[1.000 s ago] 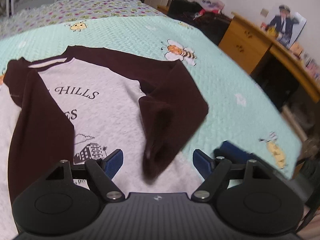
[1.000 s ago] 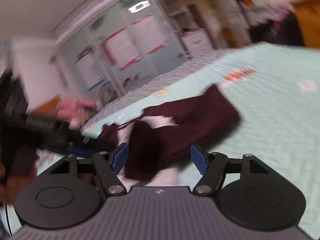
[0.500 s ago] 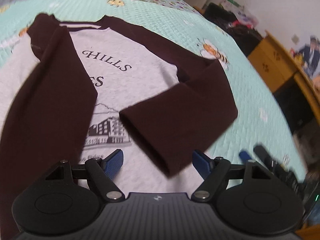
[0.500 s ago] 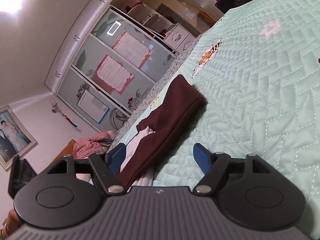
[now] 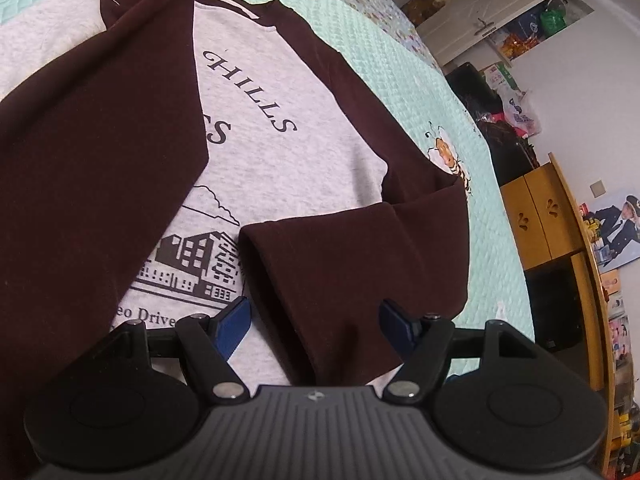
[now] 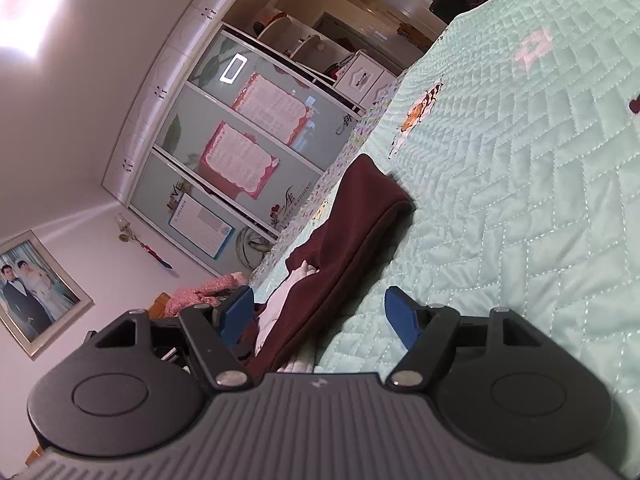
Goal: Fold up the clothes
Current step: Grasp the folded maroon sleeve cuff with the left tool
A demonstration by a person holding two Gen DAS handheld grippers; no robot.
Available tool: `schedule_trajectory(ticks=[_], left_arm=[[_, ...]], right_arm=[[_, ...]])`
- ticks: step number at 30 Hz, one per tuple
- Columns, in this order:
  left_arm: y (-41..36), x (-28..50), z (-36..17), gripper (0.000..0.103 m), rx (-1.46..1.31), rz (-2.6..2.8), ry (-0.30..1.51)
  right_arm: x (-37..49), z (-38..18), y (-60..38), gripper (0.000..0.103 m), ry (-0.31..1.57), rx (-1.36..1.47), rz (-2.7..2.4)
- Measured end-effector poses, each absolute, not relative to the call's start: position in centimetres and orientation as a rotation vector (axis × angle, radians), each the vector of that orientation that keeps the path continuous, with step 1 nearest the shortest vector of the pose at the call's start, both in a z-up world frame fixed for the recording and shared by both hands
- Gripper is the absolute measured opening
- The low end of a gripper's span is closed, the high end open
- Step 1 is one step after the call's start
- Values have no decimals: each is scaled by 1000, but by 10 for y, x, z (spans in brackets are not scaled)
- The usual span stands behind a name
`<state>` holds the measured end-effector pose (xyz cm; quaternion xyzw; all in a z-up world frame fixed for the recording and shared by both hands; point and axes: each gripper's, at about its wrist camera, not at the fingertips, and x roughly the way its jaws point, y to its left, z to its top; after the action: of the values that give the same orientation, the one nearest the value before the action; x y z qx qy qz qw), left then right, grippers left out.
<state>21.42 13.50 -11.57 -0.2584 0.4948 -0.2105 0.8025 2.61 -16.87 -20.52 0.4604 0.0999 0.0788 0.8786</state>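
While one sweatshirt (image 5: pixel 280 152), grey-bodied with two maroon sleeves, lies flat on the mint quilted bedspread (image 5: pixel 472 240), both sleeves are folded across its printed front: one sleeve (image 5: pixel 92 168) at the picture's left, the other sleeve (image 5: pixel 360 264) crossing low. The left gripper (image 5: pixel 314 320) hovers over that low cuff, its two blue fingers apart and closing, pressing nothing. The right gripper (image 6: pixel 320 314) sits low beside the garment's edge, fingers apart, holding nothing. A second ago the low sleeve hung bunched in the air; now it lies spread on the chest, and both cameras are nearer the bed.
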Motion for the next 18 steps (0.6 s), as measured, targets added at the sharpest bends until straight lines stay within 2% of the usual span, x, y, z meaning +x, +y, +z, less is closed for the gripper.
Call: schedule_trajectory(ticks=[7, 10, 15, 17, 18], left_arm=[[137, 218, -120, 71, -595, -453, 1050], [138, 219, -121, 59, -598, -448, 1046], [140, 219, -122, 52, -588, -430, 1048], [141, 219, -121, 39, -576, -417, 1053], [141, 219, -121, 38, -571, -411, 1056]], right_arm=[[26, -207, -171, 69, 205, 974, 162], [25, -208, -171, 68, 202, 981, 162], [25, -209, -173, 65, 198, 994, 162], [24, -210, -174, 65, 197, 998, 162], [24, -210, -175, 65, 196, 1000, 163]])
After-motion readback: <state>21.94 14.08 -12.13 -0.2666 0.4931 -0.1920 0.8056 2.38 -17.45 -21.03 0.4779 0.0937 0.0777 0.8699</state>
